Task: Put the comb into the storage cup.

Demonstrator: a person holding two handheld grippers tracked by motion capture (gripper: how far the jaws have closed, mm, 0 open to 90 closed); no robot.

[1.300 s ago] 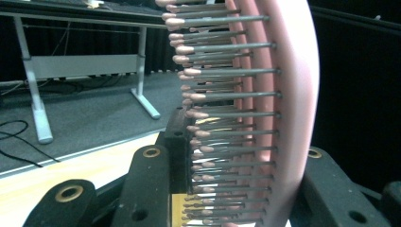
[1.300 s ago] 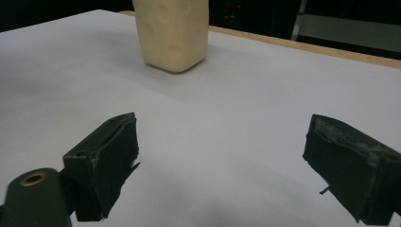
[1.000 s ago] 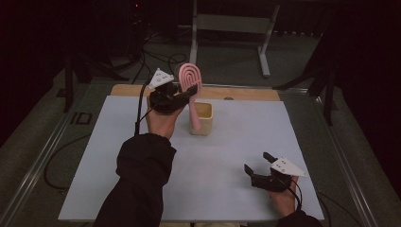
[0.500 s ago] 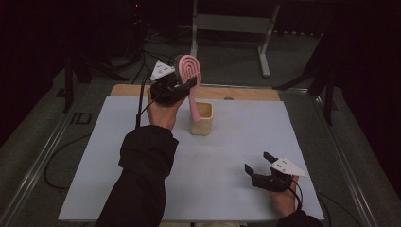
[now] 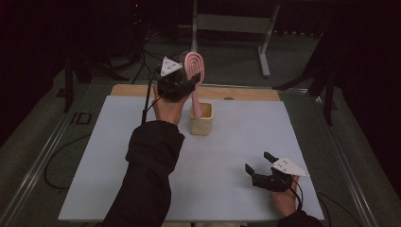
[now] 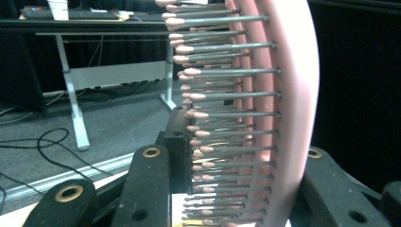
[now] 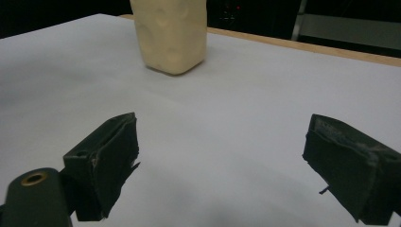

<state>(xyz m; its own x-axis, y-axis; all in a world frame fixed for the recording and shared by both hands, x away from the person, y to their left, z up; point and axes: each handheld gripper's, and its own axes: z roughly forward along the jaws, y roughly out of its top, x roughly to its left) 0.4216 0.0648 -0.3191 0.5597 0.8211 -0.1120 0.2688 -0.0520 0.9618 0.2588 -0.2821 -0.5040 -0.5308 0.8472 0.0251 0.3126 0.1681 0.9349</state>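
**Pink hairbrush standing in the cup, left claw clamped on its head**

Your left claw (image 5: 188, 82) is closed on the head of the pink hairbrush (image 5: 195, 71), with the bristles and the pink back pinched between the jaws in the left gripper view (image 6: 265, 118). The brush stands nearly upright, its handle down inside the cream cup (image 5: 201, 118) at the far middle of the worktop (image 5: 94, 165); whether the handle end touches the cup's floor is hidden. Your right claw (image 5: 260, 165) rests low at the near right with its jaws spread wide and nothing between them, well apart from the cup.

To do this step well, I judge that you should keep the handle centred in the cup mouth and move it straight along its own axis, so it doesn't lever against the rim and tip the light cup. Keep the grip firm; bristles give, and the head could twist. Your free right claw could steady the cup if it starts to lean.

Compared with 1 second ago, your left hand has shifted away from you toward the far edge, and the brush head now stands more upright. The cup and your right claw sit where they were.
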